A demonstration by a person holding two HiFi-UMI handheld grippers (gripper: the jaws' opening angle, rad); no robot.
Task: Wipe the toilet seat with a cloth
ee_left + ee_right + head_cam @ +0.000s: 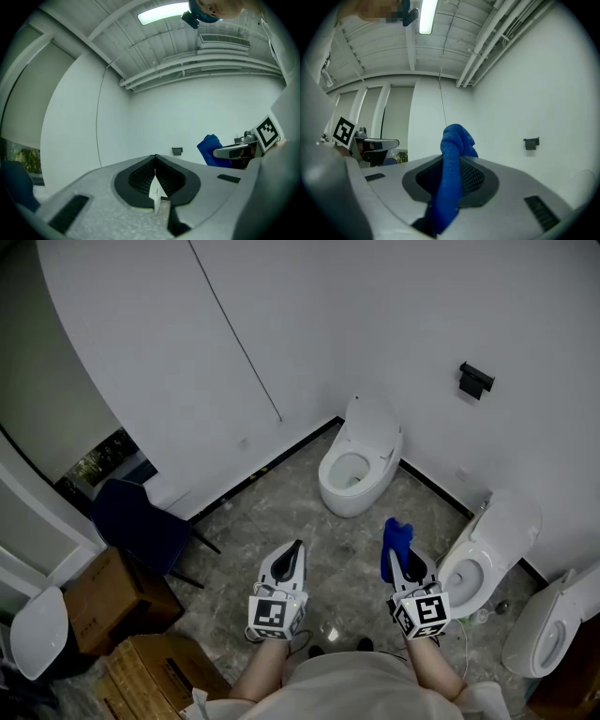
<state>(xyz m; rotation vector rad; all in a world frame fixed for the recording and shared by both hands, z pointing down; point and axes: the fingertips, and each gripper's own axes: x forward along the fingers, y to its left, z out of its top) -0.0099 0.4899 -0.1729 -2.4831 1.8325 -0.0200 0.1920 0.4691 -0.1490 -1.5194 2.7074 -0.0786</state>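
Right hand-held gripper [452, 161] clenched on blue cloth [457, 138]; left hand-held gripper [155, 161] closed, empty. Risk: narrow pinch, so cloth may slip free under wiping pressure on toilet seat [330, 476].

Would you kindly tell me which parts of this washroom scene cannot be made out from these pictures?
- Head view: the far-right white toilet is cut off by the picture's edge.
- Head view: the small black wall fixture is too small to identify.
- Right gripper view: the blue cloth hides where the right tongs meet.
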